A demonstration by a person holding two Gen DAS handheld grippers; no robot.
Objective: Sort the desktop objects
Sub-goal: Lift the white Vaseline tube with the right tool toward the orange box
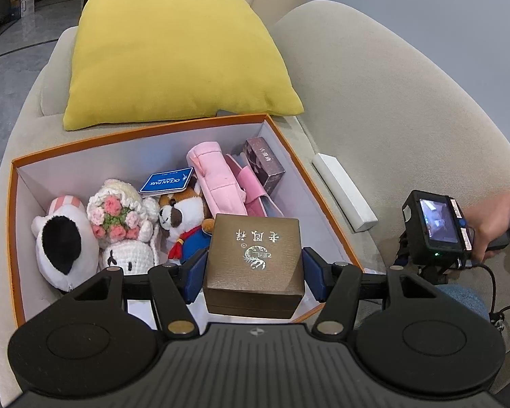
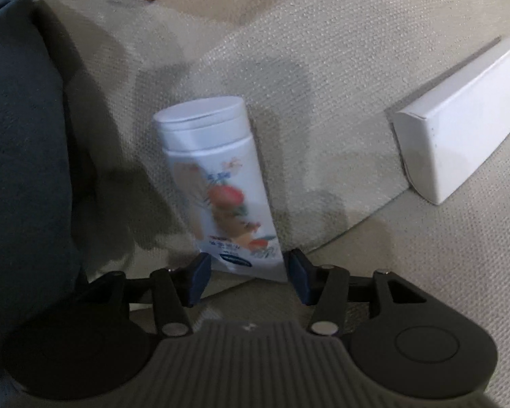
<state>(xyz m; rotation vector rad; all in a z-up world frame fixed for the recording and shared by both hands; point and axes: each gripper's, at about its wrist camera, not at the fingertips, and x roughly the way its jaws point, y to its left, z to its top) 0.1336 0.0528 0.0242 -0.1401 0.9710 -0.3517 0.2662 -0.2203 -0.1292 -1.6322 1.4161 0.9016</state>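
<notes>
My left gripper [image 1: 254, 273] is shut on a brown gift box [image 1: 255, 258] with silver characters and holds it over the near right part of the orange-rimmed storage box [image 1: 13, 183]. Inside lie plush toys [image 1: 119, 224], a pink pouch [image 1: 217, 176] and a small purple box [image 1: 264, 163]. In the right wrist view, my right gripper [image 2: 246, 277] has its pads on either side of the bottom end of a white tube [image 2: 217, 183] with a fruit print, lying on the beige sofa. The jaws look closed on it.
A yellow cushion [image 1: 173, 54] lies behind the storage box. A long white box [image 2: 459, 129] lies on the sofa seat, also visible in the left wrist view [image 1: 343, 190]. A dark blue cushion [image 2: 20, 136] is at the left. The right gripper's body [image 1: 435, 224] is beside the box.
</notes>
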